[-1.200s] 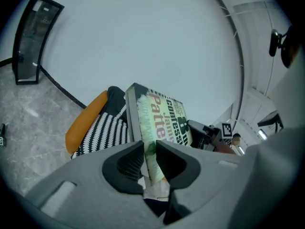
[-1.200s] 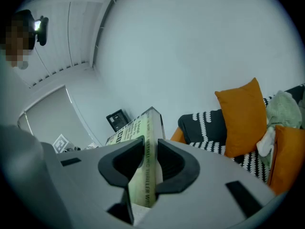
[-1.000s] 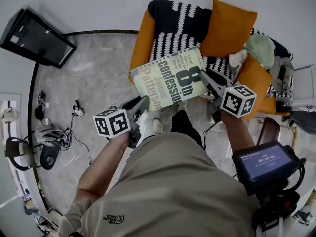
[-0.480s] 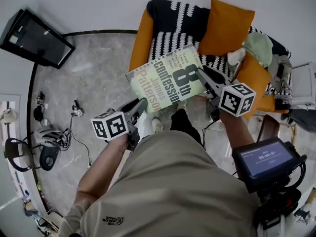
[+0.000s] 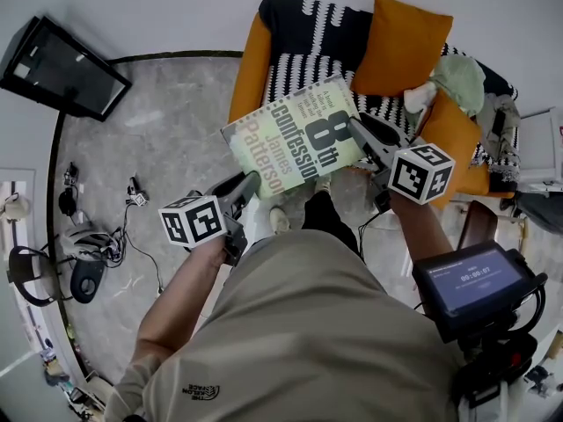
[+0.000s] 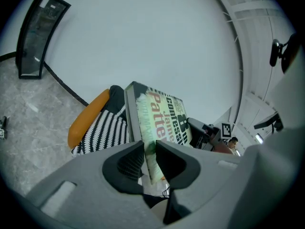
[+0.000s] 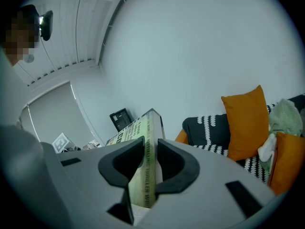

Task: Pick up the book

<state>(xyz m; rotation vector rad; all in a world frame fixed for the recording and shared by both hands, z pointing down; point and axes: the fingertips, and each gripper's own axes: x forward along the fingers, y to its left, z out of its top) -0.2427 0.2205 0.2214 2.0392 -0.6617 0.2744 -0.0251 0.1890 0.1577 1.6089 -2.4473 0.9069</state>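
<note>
A thick pale-green paperback book (image 5: 297, 139) with dark title print hangs in the air in front of me, cover up. My left gripper (image 5: 250, 183) is shut on its near left corner, and the book (image 6: 157, 123) runs away from the jaws in the left gripper view. My right gripper (image 5: 359, 132) is shut on the opposite edge, with the book's spine (image 7: 147, 161) pinched between the pads in the right gripper view. Both hands carry it above the floor, in front of the sofa.
An orange sofa (image 5: 249, 64) with a black-and-white striped throw, an orange cushion (image 5: 400, 47) and a green soft toy (image 5: 459, 82) stands just beyond the book. A black monitor (image 5: 60, 69) lies at far left. Cables and gear (image 5: 84, 253) litter the marble floor on the left.
The book and both grippers have drifted slightly up and left in the head view; both grips stay the same.
</note>
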